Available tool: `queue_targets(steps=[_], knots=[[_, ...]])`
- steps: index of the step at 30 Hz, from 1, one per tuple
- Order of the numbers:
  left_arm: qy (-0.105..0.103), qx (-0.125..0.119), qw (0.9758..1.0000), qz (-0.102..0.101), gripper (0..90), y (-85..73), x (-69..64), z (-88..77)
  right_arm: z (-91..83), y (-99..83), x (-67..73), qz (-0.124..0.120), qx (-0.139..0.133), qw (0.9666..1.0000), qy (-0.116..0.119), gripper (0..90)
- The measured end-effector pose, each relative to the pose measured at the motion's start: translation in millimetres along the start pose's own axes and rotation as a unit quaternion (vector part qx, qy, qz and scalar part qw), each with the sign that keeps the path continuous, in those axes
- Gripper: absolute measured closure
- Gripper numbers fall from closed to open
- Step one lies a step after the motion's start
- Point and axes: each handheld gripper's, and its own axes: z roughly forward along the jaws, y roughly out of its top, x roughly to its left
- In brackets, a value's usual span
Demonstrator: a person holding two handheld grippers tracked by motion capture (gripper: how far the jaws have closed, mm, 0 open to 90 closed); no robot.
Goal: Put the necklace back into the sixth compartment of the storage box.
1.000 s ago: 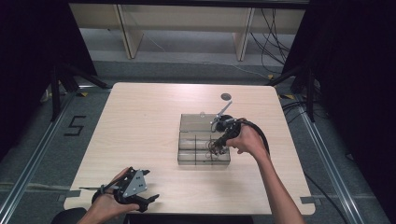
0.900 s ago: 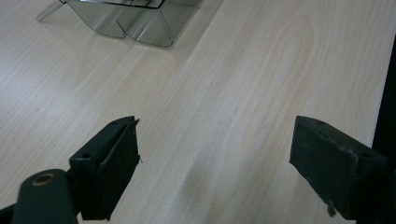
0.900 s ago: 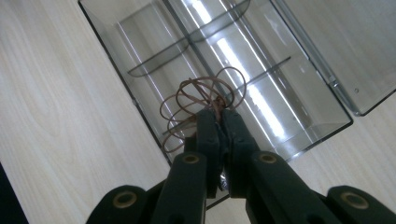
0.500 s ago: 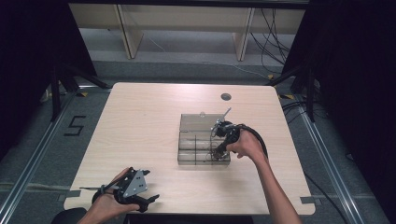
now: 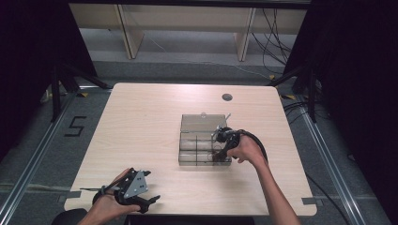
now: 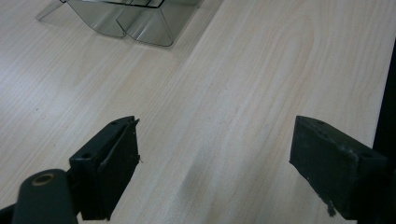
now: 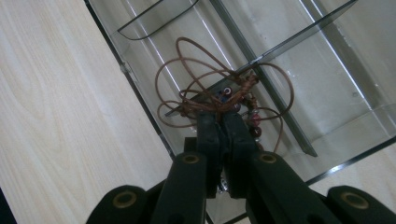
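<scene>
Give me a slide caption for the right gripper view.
Right gripper, shut on a beaded brown cord necklace, lowers it into a clear compartment tray.

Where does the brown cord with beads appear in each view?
High view: cord at the right end of the clear box, under the right tongs.
Left gripper view: I cannot find it.
Right gripper view: centre, pinched in the tongs, cord looping over the box.
Shared landmark: the clear box.
</scene>
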Motion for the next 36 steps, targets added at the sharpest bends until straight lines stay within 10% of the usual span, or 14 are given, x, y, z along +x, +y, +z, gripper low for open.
queue_targets(steps=[36], knots=[[0.002, 0.014, 0.9999, 0.005, 15.0, 0.3, 1.8, -1.2, -47.6, -11.1, 16.3, 0.027, -0.077, 0.9960, -0.036, 50.4]])
